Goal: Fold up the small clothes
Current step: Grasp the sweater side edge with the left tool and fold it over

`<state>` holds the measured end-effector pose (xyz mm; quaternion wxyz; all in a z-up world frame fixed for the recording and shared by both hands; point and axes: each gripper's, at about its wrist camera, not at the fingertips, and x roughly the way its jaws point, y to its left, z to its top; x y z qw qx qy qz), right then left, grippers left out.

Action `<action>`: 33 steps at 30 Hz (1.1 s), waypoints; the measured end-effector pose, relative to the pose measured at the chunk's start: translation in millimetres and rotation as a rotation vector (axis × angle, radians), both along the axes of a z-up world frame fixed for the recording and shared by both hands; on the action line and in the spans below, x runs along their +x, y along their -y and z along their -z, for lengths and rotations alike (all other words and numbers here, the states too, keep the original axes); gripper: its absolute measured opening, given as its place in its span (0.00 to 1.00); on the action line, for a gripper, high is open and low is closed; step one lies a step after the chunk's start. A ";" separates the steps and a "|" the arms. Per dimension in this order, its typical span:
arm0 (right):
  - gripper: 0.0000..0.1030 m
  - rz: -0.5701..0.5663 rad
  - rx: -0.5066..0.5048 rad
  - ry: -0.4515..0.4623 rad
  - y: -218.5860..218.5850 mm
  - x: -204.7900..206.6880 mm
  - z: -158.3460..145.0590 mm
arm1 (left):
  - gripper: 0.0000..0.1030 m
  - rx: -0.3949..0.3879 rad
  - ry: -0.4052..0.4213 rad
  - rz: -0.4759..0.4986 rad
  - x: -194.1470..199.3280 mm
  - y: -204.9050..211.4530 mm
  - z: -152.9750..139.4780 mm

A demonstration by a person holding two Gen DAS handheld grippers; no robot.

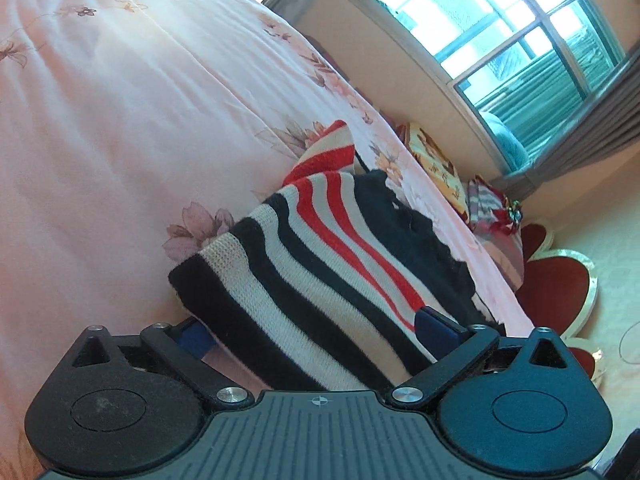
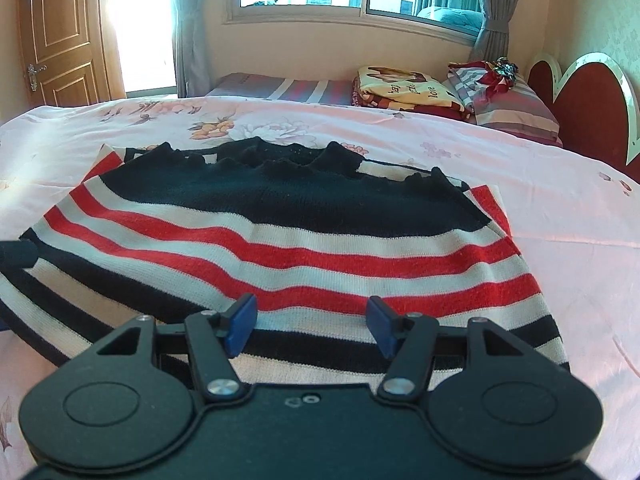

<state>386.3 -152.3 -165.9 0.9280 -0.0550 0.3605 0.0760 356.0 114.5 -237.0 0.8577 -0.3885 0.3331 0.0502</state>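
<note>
Sweater [image 1: 320,264], striped navy, white and red, lies on the pink flowered bedsheet [image 1: 120,120]. Left wrist view, tilted: left gripper [image 1: 316,328] spread wide, the sweater's folded edge passing between its two blue pads; one pad [image 1: 434,322] sits against the knit, the other is half hidden under the fabric, so no clear pinch. Window [image 1: 500,28] and grey curtain behind, red heart-shaped headboard [image 1: 560,280] at the bed's end.

Right wrist view: sweater [image 2: 288,232] spread flat across the bed, navy top part away from the camera, stripes nearer. Right gripper [image 2: 312,324] half open above the lower stripes, pads apart, gripping nothing. Folded blankets [image 2: 404,88] and striped pillow [image 2: 520,112] by the headboard, wooden door [image 2: 60,32] at left.
</note>
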 end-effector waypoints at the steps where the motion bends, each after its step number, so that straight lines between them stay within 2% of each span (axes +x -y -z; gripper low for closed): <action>1: 0.58 0.000 0.001 0.000 -0.1 0.6 0.4 | 0.90 -0.008 0.009 -0.010 4.3 0.3 2.0; 2: 0.58 -0.001 -0.002 0.003 -0.2 0.3 0.4 | 0.82 -0.021 0.019 -0.024 7.5 -0.6 4.2; 3: 0.58 -0.002 -0.004 0.007 -0.5 0.7 0.2 | 0.61 -0.037 0.018 -0.040 10.9 -3.2 6.4; 5: 0.58 -0.005 -0.009 0.016 -1.8 1.0 -1.0 | 0.43 -0.070 0.001 -0.080 14.9 -9.0 13.4; 6: 0.58 -0.006 -0.012 0.021 -2.2 1.3 -1.9 | 0.39 -0.097 -0.001 -0.095 15.7 -13.2 17.5; 7: 0.58 -0.007 -0.014 0.031 -3.3 1.0 -3.9 | 0.39 -0.110 0.001 -0.096 16.4 -14.4 19.0; 10: 0.58 -0.012 -0.037 0.063 -7.3 -1.1 -6.7 | 0.36 -0.063 0.004 -0.069 18.7 -10.3 16.2; 12: 0.58 -0.009 -0.066 0.045 -9.9 1.3 -0.8 | 0.30 -0.048 0.015 -0.066 19.5 -9.0 9.7; 13: 0.58 -0.015 -0.075 0.011 -10.6 4.2 6.5 | 0.29 -0.024 0.039 -0.060 18.6 -5.5 1.7; 15: 0.60 -0.015 -0.067 0.031 -7.5 3.1 11.7 | 0.27 0.030 0.105 -0.030 19.0 5.8 -19.3; 18: 0.60 -0.020 -0.069 0.033 -6.9 2.6 11.0 | 0.27 0.121 0.224 0.104 32.6 38.5 -58.5; 20: 0.59 -0.006 -0.025 0.029 -1.1 1.4 6.4 | 0.23 0.166 0.276 0.225 46.4 69.4 -78.6; 22: 0.58 0.035 0.026 0.051 13.4 -2.5 -1.9 | 0.23 0.179 0.308 0.341 59.5 102.3 -88.7; 25: 0.59 0.120 0.100 0.080 48.6 -12.1 -13.7 | 0.23 0.177 0.285 0.518 80.5 157.9 -82.0; 28: 0.59 0.205 0.167 0.063 93.1 -20.8 -19.5 | 0.22 0.126 0.157 0.634 99.4 197.4 -52.3; 30: 0.59 0.231 0.205 0.041 116.0 -27.6 -20.3 | 0.22 0.175 0.128 0.669 96.0 212.3 -42.8; 33: 0.60 0.258 0.265 0.024 139.4 -37.3 -19.4 | 0.23 0.181 0.125 0.700 90.0 216.0 -57.6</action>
